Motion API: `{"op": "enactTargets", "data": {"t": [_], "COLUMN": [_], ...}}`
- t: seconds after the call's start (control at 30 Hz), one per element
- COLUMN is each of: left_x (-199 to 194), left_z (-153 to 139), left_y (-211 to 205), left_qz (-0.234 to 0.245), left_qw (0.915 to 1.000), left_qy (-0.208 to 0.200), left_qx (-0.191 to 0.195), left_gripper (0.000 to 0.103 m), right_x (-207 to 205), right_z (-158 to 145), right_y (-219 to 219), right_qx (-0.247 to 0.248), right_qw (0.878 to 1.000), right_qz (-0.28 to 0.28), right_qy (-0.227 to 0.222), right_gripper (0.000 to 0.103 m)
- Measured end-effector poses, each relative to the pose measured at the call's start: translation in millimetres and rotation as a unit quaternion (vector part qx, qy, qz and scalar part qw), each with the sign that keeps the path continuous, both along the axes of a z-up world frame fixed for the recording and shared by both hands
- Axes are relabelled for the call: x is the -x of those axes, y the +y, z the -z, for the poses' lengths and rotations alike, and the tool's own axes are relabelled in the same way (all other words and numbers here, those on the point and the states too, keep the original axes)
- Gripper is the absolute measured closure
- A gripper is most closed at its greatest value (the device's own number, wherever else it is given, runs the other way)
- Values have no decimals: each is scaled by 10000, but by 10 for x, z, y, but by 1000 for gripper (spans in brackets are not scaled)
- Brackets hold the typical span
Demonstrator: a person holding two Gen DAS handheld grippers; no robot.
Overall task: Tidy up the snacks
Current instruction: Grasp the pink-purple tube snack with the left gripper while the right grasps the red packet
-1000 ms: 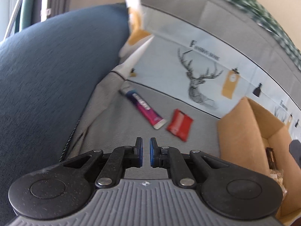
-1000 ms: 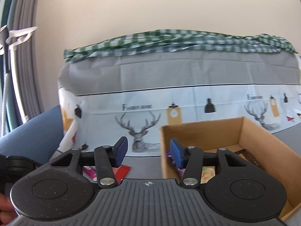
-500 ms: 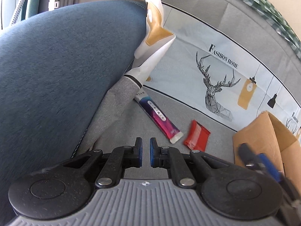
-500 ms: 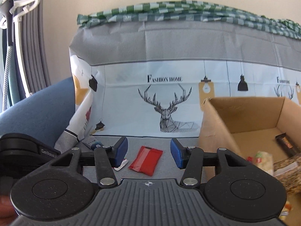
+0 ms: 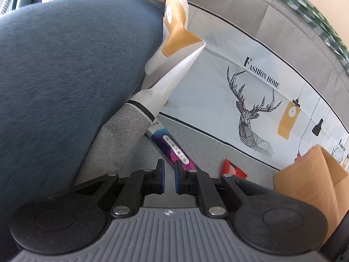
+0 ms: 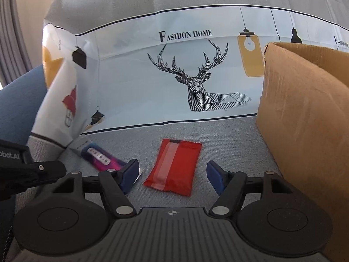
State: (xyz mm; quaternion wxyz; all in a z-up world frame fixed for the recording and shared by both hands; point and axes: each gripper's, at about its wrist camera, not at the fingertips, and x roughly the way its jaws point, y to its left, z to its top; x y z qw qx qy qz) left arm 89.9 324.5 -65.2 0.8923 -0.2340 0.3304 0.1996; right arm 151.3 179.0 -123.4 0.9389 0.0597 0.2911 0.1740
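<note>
A red snack packet (image 6: 174,166) lies flat on the grey sofa seat. My right gripper (image 6: 172,174) hangs just over its near end; the jaws are opening and stand wide on either side of the packet without touching it. A long purple-and-pink snack bar (image 5: 172,146) lies to the left, its far end tucked under a folded flap of the cover. My left gripper (image 5: 169,174) sits right before the bar's near end, pads almost together, just starting to part, with nothing between them. The red packet (image 5: 233,170) shows to its right. An open cardboard box (image 6: 305,120) stands on the right.
A blue sofa armrest (image 5: 65,76) rises close on the left. The printed deer cover (image 5: 250,113) drapes the backrest, with a green checked cloth (image 5: 316,11) on top. The left tool's black housing (image 6: 21,170) crosses the right wrist view's left edge. The box wall (image 5: 305,185) is near.
Both grippers came down and closer to the seat. The right jaws spread wider, and the red packet now lies between them. The left gripper neared the purple bar.
</note>
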Motion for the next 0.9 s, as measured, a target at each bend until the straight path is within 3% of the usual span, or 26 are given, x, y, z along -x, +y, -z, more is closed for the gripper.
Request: {"op": "enactTargets", "data": {"t": [0.07,0.13,0.17,0.27,0.37,0.53,0.77,0.9], "left_x": [-89,-184,-231,-386,-531,-755,-901,-882], "left_z": [46,90,113,188,252,353,444,393], "left_y": [13,21,29,60,64,-63,-166,-214], "left_qz": [-13,-38,-68,-137,-164,-51,-3,17], "left_qw": [10000,9999,9998,9993,9988,9958,9871,9839], "left_qy": [41,103,143,296,389,628,956,1044], "left_qx": [16,-42,-91,-177,-245,-670,-1281,-1450], "left_gripper": [86,65,60,54,44,27,29,65], "right_x": [-65,-108,-117,-119,-103,-57,43,97], "right_z": [55,110,132,183,196,208,177,150], "right_y": [34,74,87,79,66,-13,-140,-186], "right_qx": [56,163,217,298,514,499,465,479], "right_qw": [10000,9999,9998,9995,9986,9982,9953,9949], "right_qz": [2,-22,-21,13,101,245,601,669], "right_qy": [8,27,44,47,-66,-222,-592,-581], "right_gripper": [32,32,33,34,48,51,51,51]}}
